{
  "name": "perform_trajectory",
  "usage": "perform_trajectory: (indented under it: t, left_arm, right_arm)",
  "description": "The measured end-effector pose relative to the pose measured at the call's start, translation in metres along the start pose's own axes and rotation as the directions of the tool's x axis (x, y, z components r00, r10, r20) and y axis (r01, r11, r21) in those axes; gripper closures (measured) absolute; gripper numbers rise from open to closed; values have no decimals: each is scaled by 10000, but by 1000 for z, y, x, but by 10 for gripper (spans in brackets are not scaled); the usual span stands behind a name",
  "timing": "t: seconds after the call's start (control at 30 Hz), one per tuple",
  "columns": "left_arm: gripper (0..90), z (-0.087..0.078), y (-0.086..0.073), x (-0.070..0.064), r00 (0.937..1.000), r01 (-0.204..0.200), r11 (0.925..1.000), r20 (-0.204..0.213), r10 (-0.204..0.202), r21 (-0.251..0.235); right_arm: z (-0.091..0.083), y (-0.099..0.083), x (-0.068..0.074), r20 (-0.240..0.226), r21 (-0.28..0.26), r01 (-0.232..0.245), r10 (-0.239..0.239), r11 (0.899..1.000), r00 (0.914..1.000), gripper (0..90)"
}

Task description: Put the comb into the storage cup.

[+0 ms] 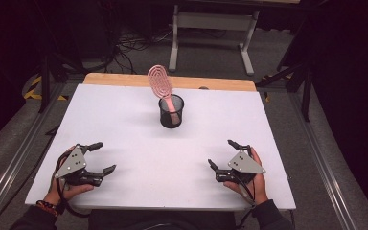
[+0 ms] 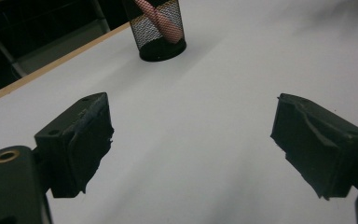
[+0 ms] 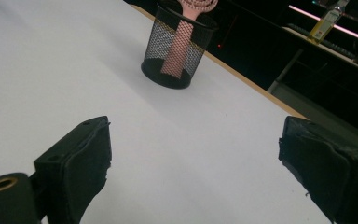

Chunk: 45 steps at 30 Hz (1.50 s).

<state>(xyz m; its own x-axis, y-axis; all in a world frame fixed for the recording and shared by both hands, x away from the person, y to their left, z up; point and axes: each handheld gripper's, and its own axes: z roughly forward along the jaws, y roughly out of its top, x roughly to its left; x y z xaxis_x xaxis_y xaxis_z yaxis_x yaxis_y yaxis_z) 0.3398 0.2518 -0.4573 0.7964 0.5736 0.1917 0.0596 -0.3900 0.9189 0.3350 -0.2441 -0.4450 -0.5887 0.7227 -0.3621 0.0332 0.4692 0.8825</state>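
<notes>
A black mesh cup stands upright near the middle back of the white table. A pink hairbrush stands in it, handle down and head leaning up to the left. The cup and brush handle appear far off in the left gripper view, and the cup with the brush in the right gripper view. My left gripper rests open at the front left with nothing between its jaws. My right gripper rests open at the front right, likewise holding nothing.
A wooden strip runs along the table's back edge. Behind it stand a white desk frame and floor cables. Metal rails flank both sides of the table. A bottle stands on a far shelf.
</notes>
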Motion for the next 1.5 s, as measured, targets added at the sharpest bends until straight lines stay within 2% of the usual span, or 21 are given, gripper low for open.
perform_trajectory:
  t: [0.23, 0.37, 0.43, 0.47, 0.53, 0.57, 0.63, 0.8, 0.93, 1.07, 1.17, 1.33, 1.5]
  left_arm:
    - [113, 0, 0, 0, 10000, 89, 9999, -24, -89, -79]
    - [93, -1, 0, 0, 9999, 110, 9999, -99, -111, -108]
    - [71, -2, 0, 0, 9999, 98, 9998, -38, -98, -167]
    - [69, -2, 0, 1, 9999, 115, 9997, -54, -116, -210]
    - [60, -2, 0, 2, 9999, 134, 9995, 58, -133, -269]
    - [60, -2, 0, 2, 9999, 134, 9995, 58, -133, -269]
    - [60, -3, 0, 3, 9998, 213, 9991, -3, -213, -370]
    - [63, -3, 0, 3, 9999, 109, 9996, -90, -112, -261]
    - [63, -3, 2, 0, 9999, -101, 9996, -131, 97, -250]
    - [63, -3, 1, 0, 9999, -106, 9996, -50, 105, -266]
    - [63, -5, 0, -1, 9998, -124, 9997, -157, 121, -212]
    - [62, -5, 0, 0, 9997, -115, 9998, -236, 110, -185]
    - [62, -6, 0, 0, 9994, -73, 9999, -337, 68, -143]
  right_arm:
    - [-6, -10, -6, 213, 240, -79, 74, 9997, 9997, 84]
    - [-9, -20, -8, 110, 376, -360, 356, 9986, 9993, 75]
    - [-10, -24, -8, 90, 555, -285, 281, 9980, 9996, 73]
    - [-11, -25, -8, 80, 543, -349, 346, 9979, 9994, 73]
    - [-12, -27, -11, -16, 388, -785, 787, 9962, 9969, 72]
    - [-12, -27, -11, -16, 388, -785, 787, 9962, 9969, 72]
    - [-11, -28, -14, -95, 259, -1176, 1179, 9927, 9930, 71]
    - [-11, -26, -11, -103, 216, -816, 818, 9964, 9966, 74]
    - [-14, -24, -11, -56, 50, -855, 855, 9963, 9963, 74]
    - [-19, -19, -11, 78, -145, -814, 815, 9966, 9966, 74]
    - [-20, -16, -11, 263, -188, -546, 551, 9983, 9981, 73]
    - [-23, -15, -18, 459, -331, -810, 825, 9962, 9955, 68]
    - [-21, -18, -20, 548, -209, -906, 916, 9957, 9943, 69]
